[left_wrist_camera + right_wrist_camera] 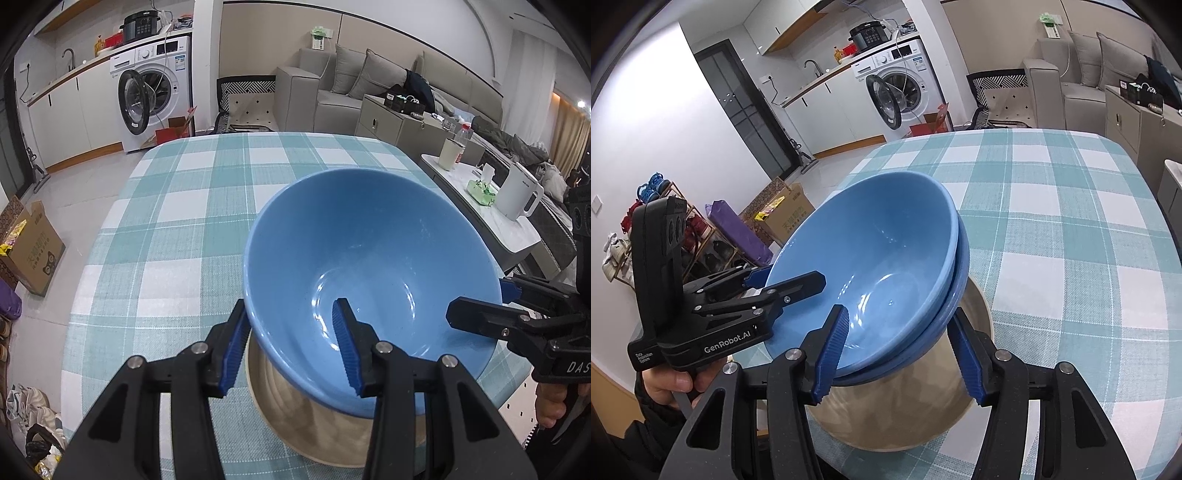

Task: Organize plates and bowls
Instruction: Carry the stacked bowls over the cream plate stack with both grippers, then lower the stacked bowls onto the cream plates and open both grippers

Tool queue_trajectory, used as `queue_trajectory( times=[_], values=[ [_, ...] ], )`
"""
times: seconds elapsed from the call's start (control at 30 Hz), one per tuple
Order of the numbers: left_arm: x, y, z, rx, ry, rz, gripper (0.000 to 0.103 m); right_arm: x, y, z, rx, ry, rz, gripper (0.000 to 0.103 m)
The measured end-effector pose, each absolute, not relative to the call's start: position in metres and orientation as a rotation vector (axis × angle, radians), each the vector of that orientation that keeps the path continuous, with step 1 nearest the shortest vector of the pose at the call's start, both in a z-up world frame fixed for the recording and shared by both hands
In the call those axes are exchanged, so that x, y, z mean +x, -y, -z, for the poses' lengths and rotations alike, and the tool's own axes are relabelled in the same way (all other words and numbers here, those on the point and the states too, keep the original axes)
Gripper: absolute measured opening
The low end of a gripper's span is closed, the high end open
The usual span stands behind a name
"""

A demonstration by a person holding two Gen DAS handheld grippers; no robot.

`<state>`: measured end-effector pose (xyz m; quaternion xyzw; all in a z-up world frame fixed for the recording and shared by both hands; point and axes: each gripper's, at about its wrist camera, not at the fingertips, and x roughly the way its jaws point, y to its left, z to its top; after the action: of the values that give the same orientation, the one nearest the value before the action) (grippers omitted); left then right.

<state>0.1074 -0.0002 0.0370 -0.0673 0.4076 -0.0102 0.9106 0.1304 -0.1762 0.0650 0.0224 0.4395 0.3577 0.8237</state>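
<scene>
Checked tablecloth (177, 206), bowl rim (258, 332) between fingers (232, 354) (both)

Sky-blue bowl (373, 258), glossy inside, and the right wrist view shows a second blue bowl (955, 291) of a slightly deeper shade nested under it. Beneath sits a beige plate (916, 402) with faint ringed ridges. The worktop (177, 206) wears a teal-and-white check cloth with thin white lines. Both grippers are black, their fingers (232, 350) faced in ribbed royal-blue pads.
</scene>
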Motion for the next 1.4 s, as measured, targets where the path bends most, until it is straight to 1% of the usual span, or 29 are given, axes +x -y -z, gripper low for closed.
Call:
queue_trajectory(
  times=[0.4, 0.47, 0.53, 0.57, 0.6, 0.63, 0.67, 0.7, 0.73, 0.8, 0.83, 0.87, 0.97, 1.0, 1.17, 1.4],
  values=[
    [0.110, -0.002, -0.041, -0.160, -0.831, 0.040, 0.044, 0.130, 0.175, -0.064, 0.046, -0.925, -0.760, 0.058],
    [0.110, -0.004, -0.041, -0.169, -0.829, 0.051, 0.046, 0.130, 0.175, -0.064, 0.043, -0.922, -0.762, 0.059],
    [0.108, -0.005, -0.042, -0.176, -0.824, 0.058, 0.047, 0.129, 0.175, -0.064, 0.037, -0.917, -0.764, 0.060],
    [0.107, -0.006, -0.043, -0.174, -0.817, 0.057, 0.047, 0.129, 0.175, -0.064, 0.033, -0.916, -0.765, 0.065],
    [0.105, -0.007, -0.044, -0.172, -0.807, 0.058, 0.047, 0.128, 0.175, -0.064, 0.033, -0.915, -0.768, 0.071],
    [0.103, -0.007, -0.046, -0.170, -0.799, 0.061, 0.049, 0.128, 0.176, -0.065, 0.036, -0.911, -0.770, 0.074],
    [0.101, -0.008, -0.048, -0.168, -0.788, 0.058, 0.058, 0.128, 0.177, -0.066, 0.037, -0.908, -0.769, 0.079],
    [0.099, -0.009, -0.050, -0.163, -0.774, 0.051, 0.062, 0.129, 0.178, -0.067, 0.035, -0.904, -0.767, 0.082],
    [0.097, -0.010, -0.052, -0.154, -0.756, 0.045, 0.065, 0.129, 0.180, -0.068, 0.035, -0.901, -0.765, 0.084],
    [0.093, -0.011, -0.055, -0.140, -0.732, 0.038, 0.067, 0.129, 0.182, -0.070, 0.031, -0.893, -0.762, 0.089],
    [0.091, -0.012, -0.056, -0.138, -0.723, 0.034, 0.073, 0.128, 0.184, -0.072, 0.031, -0.885, -0.760, 0.091],
    [0.089, -0.013, -0.057, -0.138, -0.711, 0.031, 0.083, 0.128, 0.185, -0.074, 0.027, -0.877, -0.760, 0.093],
    [0.080, -0.016, -0.061, -0.122, -0.646, 0.018, 0.095, 0.121, 0.189, -0.078, 0.003, -0.840, -0.772, 0.098],
    [0.076, -0.016, -0.062, -0.110, -0.631, 0.013, 0.097, 0.121, 0.190, -0.078, 0.000, -0.834, -0.773, 0.101],
    [0.063, -0.017, -0.068, -0.075, -0.553, -0.004, 0.103, 0.106, 0.192, -0.084, -0.035, -0.770, -0.784, 0.102],
    [0.049, -0.021, -0.071, -0.071, -0.499, -0.023, 0.103, 0.082, 0.191, -0.091, -0.076, -0.681, -0.806, 0.102]
  ],
)
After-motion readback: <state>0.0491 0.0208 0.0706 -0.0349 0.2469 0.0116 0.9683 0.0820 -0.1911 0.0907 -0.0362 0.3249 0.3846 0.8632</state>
